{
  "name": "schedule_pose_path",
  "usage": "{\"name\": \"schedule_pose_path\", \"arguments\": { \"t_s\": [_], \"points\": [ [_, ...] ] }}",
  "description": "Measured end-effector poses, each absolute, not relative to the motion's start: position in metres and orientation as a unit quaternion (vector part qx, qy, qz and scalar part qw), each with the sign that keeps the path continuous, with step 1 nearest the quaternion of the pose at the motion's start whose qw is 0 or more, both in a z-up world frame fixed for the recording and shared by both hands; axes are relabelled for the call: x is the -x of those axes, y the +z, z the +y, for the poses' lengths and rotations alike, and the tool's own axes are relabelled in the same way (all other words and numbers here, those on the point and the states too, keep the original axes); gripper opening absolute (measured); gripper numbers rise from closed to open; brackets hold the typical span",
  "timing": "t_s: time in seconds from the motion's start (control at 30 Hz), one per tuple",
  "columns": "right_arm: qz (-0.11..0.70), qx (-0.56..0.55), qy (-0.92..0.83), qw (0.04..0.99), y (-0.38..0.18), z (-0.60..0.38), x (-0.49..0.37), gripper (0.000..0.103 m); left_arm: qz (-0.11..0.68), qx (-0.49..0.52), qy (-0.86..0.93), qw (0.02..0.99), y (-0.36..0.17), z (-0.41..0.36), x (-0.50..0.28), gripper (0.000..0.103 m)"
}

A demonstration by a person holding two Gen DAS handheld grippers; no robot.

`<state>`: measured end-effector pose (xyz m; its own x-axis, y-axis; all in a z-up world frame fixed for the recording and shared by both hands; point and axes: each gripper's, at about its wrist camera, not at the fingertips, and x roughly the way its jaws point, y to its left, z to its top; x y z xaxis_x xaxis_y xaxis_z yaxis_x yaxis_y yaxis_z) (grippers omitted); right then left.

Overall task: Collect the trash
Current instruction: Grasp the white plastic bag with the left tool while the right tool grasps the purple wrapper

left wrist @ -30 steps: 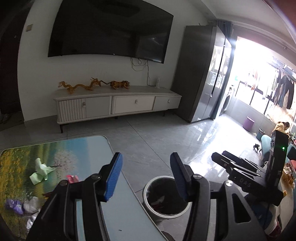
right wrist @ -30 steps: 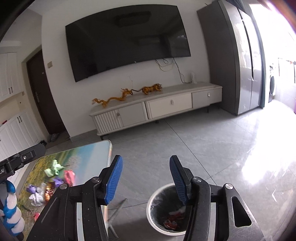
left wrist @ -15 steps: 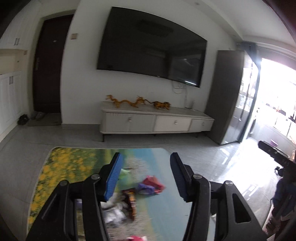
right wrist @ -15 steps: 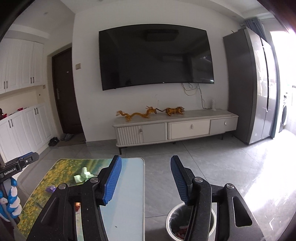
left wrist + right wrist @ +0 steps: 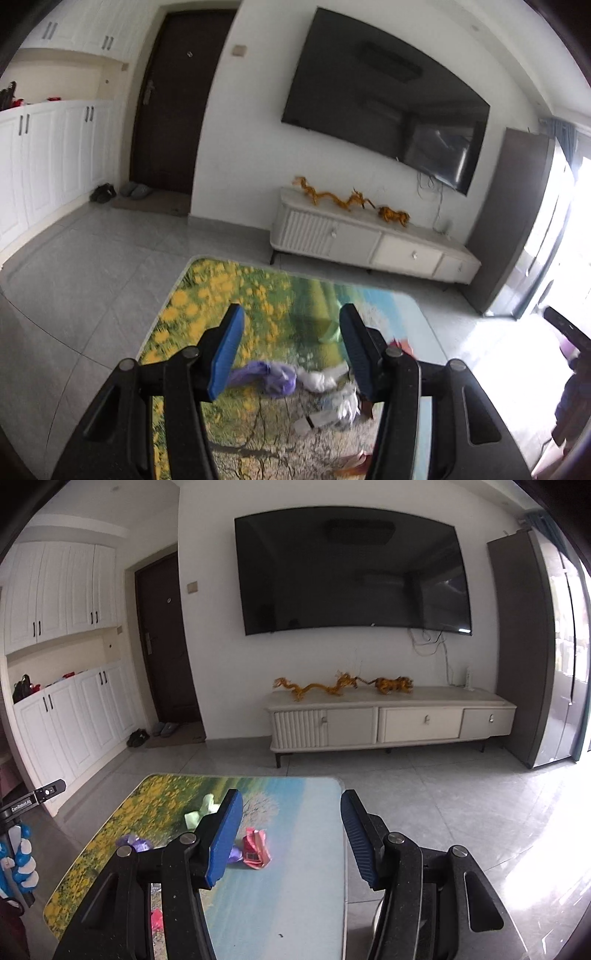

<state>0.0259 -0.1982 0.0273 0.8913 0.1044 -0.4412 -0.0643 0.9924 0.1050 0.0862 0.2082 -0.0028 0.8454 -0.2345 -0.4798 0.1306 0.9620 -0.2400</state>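
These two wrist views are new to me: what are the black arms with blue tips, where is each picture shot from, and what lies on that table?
No robot here: a person carries a hand-held two-finger tool in each hand, with a camera looking along the fingers. One picture is from the left tool, the other from the right tool. Both stand open and hold nothing. They look down on a table with a printed landscape top. On it lies trash: a purple wrapper, white crumpled paper, a pink packet and a pale green scrap. Behind are a TV and a low cabinet.
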Motion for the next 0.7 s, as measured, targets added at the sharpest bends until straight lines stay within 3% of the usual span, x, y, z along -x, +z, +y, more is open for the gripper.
{"name": "schedule_pose_path", "arguments": {
  "t_s": [0.4,0.7],
  "points": [
    [0.327,-0.046,0.125,0.936,-0.054,-0.150,-0.095,0.052,0.397,0.022,-0.201,0.895,-0.103,0.112,-0.127,0.052],
    [0.381,-0.051,0.172,0.907,-0.107,-0.123,-0.140,0.052,0.455,0.001,-0.196,0.869,-0.152,0.096,-0.146,0.052]
  ]
}}
